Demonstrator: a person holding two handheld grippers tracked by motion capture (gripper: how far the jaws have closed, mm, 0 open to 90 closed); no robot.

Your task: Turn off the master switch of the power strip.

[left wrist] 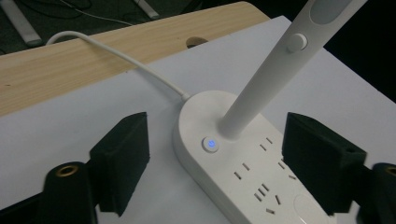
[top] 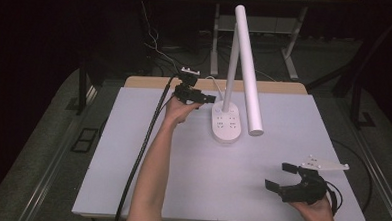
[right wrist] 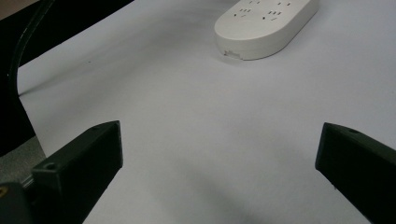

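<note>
A white desk lamp stands at the back middle of the table, its oval base (top: 227, 124) carrying several sockets and a power button (left wrist: 210, 144) lit blue. A slanted stem (left wrist: 266, 79) rises from the base to a long tube head (top: 248, 68). My left gripper (top: 210, 98) is low at the base's left end, open, with its jaws on either side of the button end of the base (left wrist: 243, 177); the pads are not pressing on it. My right gripper (top: 278, 176) rests open near the front right, with nothing between its jaws (right wrist: 219, 163).
The lamp's white cord (left wrist: 116, 51) runs back over the wooden strip (left wrist: 70, 70) at the table's far edge. A white sheet (top: 181, 180) covers the tabletop. A black cable (top: 147, 138) trails along the left forearm. Dark floor and table legs lie beyond.
</note>
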